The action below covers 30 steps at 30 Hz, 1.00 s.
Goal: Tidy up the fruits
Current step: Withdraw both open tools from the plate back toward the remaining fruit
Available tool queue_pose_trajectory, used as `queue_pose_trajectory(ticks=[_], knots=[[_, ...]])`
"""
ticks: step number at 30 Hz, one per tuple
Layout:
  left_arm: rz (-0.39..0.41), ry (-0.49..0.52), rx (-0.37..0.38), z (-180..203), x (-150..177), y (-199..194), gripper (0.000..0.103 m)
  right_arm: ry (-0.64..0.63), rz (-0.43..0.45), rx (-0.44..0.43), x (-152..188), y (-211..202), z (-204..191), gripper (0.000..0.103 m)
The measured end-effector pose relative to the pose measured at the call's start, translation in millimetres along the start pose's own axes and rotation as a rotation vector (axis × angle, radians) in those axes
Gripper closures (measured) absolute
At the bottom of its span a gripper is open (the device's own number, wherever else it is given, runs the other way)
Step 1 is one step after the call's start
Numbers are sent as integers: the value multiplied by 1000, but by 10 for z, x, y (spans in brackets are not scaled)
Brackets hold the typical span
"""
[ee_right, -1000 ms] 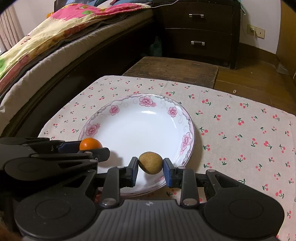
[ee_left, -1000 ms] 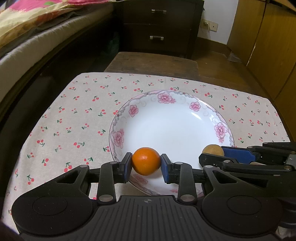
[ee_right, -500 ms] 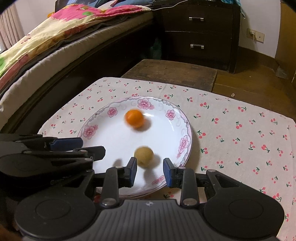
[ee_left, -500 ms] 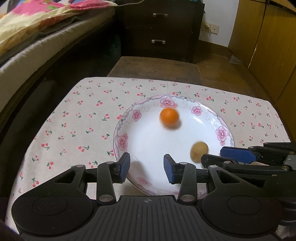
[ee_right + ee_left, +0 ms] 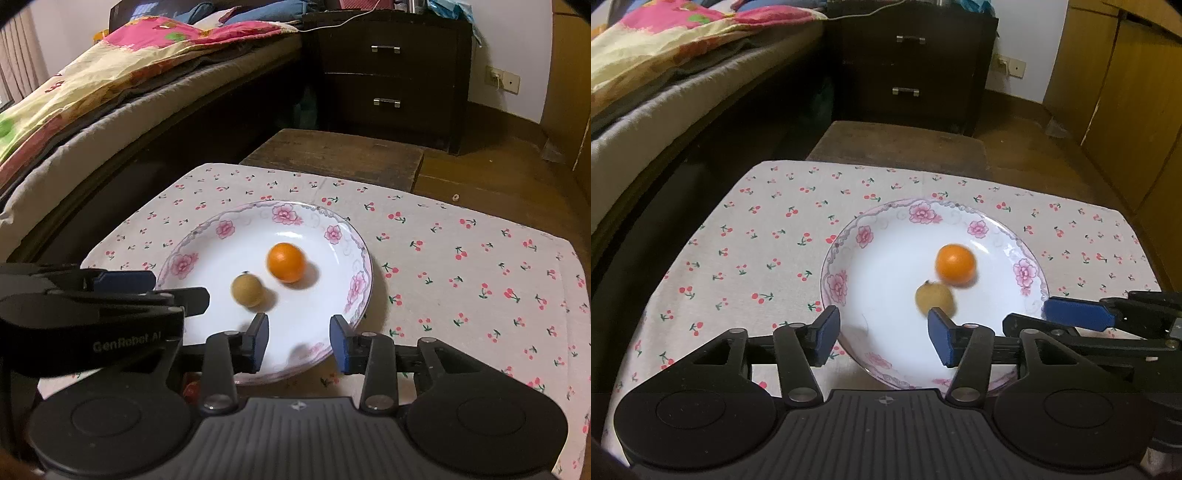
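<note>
A white plate (image 5: 886, 332) (image 5: 207, 325) with pink flowers on its rim lies on a cherry-print cloth. In it sit a small orange (image 5: 955, 264) (image 5: 286, 261) and, touching or nearly touching it, a smaller tan-brown fruit (image 5: 934, 297) (image 5: 247, 290); both look slightly blurred. My left gripper (image 5: 884, 336) hovers over the plate's near edge, its jaws opening with nothing between them. My right gripper (image 5: 299, 341) is beside it over the near right rim, jaws also opening and empty. Each gripper shows in the other's view, the right gripper (image 5: 1075, 314) and the left gripper (image 5: 125, 282).
The cherry-print cloth (image 5: 768, 258) (image 5: 461, 266) covers a low table. Beyond it stands a dark wooden stool (image 5: 897, 144), then a dark drawer chest (image 5: 391, 70). A bed with a colourful quilt (image 5: 110, 66) runs along the left; wooden cabinets (image 5: 1126, 110) stand at the right.
Both grippers let go of their fruits and widened. The orange rolled away into the plate, then back toward the middle; the tan fruit rolled left to rest beside it.
</note>
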<state>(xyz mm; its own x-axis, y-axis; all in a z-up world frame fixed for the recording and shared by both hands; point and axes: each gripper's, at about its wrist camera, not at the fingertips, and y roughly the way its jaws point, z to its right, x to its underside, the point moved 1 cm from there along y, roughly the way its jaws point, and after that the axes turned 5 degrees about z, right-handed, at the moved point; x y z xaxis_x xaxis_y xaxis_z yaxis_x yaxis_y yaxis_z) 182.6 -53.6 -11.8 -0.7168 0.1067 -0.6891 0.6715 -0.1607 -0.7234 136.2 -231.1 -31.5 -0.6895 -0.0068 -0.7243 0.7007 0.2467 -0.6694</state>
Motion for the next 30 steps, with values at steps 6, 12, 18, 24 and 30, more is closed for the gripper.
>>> queue_pose_trajectory(ticks=[6, 12, 18, 24, 30], knots=[[15, 3, 3, -32, 31, -104, 35, -12, -5, 5, 61, -77, -19, 59], [19, 0, 4, -65, 60, -164, 34, -24, -10, -1, 113, -129, -94, 58], [17, -10, 0, -156, 100, -228, 33, -17, -16, -4, 162, -195, -119, 58], [12, -24, -9, -280, 166, -299, 32, 9, -27, -16, 212, -255, -146, 58], [0, -27, -5, -338, 262, -380, 32, -4, -31, -26, 271, -327, -230, 58]])
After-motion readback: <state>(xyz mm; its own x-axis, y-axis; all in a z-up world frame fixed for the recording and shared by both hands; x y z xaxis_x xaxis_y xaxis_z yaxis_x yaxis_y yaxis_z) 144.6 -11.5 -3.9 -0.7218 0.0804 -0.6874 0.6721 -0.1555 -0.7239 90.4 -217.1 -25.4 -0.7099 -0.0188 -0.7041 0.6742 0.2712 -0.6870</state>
